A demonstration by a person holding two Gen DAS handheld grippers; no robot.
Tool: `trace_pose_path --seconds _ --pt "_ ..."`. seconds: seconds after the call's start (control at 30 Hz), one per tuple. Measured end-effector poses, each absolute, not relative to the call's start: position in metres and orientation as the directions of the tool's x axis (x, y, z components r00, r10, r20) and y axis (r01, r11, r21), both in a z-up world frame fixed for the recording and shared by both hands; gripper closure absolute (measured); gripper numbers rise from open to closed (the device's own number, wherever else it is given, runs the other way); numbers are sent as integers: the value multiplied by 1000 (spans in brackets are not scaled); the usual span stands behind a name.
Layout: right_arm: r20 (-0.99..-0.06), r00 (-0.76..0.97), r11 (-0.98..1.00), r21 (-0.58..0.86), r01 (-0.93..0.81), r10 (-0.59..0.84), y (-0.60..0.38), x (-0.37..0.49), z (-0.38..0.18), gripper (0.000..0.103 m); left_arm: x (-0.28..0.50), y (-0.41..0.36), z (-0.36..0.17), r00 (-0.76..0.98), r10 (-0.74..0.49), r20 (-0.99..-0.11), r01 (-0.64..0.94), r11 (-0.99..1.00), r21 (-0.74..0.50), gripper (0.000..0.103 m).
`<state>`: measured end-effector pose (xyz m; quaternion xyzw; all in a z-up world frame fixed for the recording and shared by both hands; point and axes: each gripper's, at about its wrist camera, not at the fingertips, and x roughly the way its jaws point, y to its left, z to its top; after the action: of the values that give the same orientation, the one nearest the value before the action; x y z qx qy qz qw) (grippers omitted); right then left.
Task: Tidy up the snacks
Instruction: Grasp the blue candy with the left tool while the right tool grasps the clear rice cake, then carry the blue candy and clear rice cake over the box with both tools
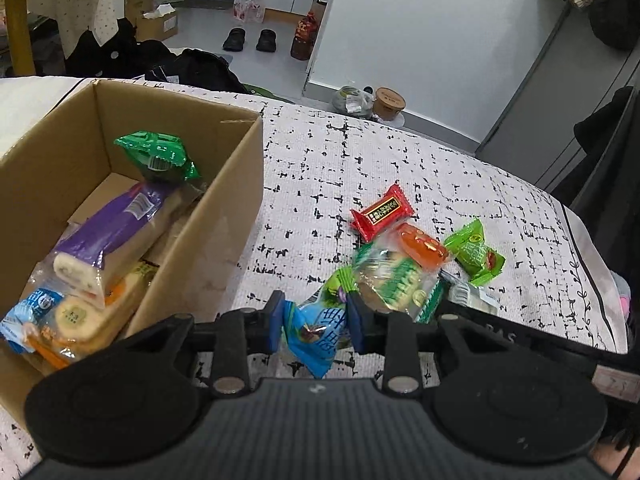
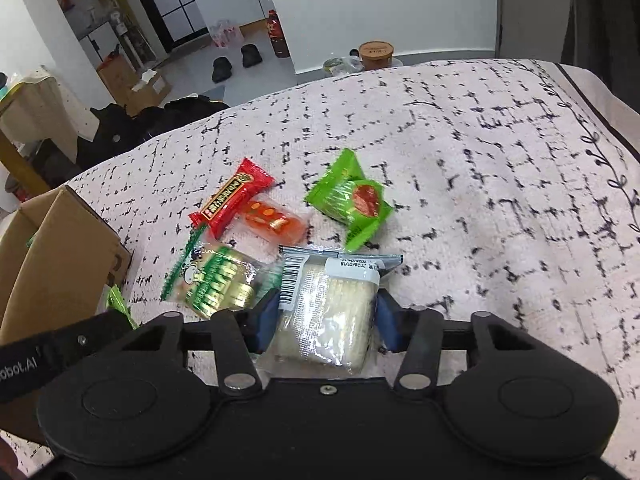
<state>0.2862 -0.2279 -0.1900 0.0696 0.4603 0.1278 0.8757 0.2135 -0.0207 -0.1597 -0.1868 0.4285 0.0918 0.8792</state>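
1. The left tool (image 1: 316, 326) pinches a blue snack packet (image 1: 316, 340), lifted just beside the cardboard box (image 1: 224, 208), which already holds several snacks
2. The right tool (image 2: 326, 320) is clamped on a clear-wrapped pale cake (image 2: 328, 316) lying on the patterned surface (image 2: 480, 160)
3. The step in hand looks like carrying: next, the blue packet must cross the box wall and drop inside
4. 4 loose snacks remain nearby, among them a red packet (image 2: 232, 200) and a green packet (image 2: 348, 200)

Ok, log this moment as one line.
left gripper: shut on blue packet | right gripper: on clear-wrapped cake | cardboard box: partly filled
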Motion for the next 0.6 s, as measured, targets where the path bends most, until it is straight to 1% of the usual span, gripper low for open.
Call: trace_pose_path --seconds 0.1,0.17,0.33,0.6 --pt "-788 539 954 263 -143 298 -240 282 -187 57 212 -21 -159 619 -1 -786 -320 913 -254 71" --pt "-775 541 943 305 -132 326 -250 276 -185 57 210 -22 -157 623 -3 -782 -320 912 -258 71" --pt "-731 572 923 358 -143 373 -262 263 -168 57 205 -23 -147 643 -11 -766 -304 914 -269 71" --pt "-679 604 901 394 -180 417 -259 261 -141 57 196 -20 -123 685 -11 -728 -290 913 -287 71"
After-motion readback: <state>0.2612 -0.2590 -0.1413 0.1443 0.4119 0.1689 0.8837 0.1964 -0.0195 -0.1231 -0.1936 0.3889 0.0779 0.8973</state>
